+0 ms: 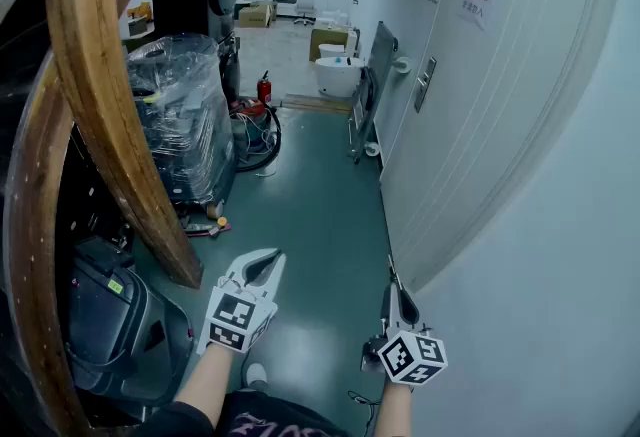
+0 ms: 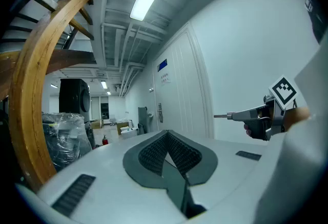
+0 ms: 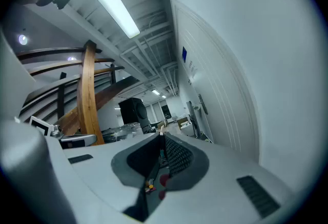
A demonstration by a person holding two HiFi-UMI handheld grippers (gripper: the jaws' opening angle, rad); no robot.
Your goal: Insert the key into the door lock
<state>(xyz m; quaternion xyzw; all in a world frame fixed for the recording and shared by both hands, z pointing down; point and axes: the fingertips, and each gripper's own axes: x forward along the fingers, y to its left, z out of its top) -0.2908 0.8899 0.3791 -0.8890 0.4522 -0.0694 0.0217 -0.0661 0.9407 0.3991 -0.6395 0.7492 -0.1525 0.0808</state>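
Observation:
The pale door (image 1: 470, 115) stands in the right-hand wall, with its grey lock plate and handle (image 1: 425, 83) well ahead of both grippers; the plate also shows far off as the lock plate (image 2: 160, 113) and lock plate (image 3: 201, 105). My right gripper (image 1: 393, 277) is shut on a thin metal key (image 1: 391, 268) and held level beside the white wall. The key (image 2: 220, 115) sticks forward out of the right gripper (image 2: 234, 115). In the right gripper view only the key's tip (image 3: 162, 128) shows past my right gripper (image 3: 162, 136). My left gripper (image 1: 268, 263) hangs over the floor with its tips together, holding nothing, seen as the left gripper (image 2: 166, 133).
A curved wooden stair beam (image 1: 110, 125) rises at the left. Beside it stand a plastic-wrapped pallet load (image 1: 185, 115), a black case (image 1: 105, 325), a red fire extinguisher (image 1: 264, 87) and coiled cables (image 1: 262, 140). The green floor (image 1: 310, 215) runs down the corridor to white tubs (image 1: 338, 75).

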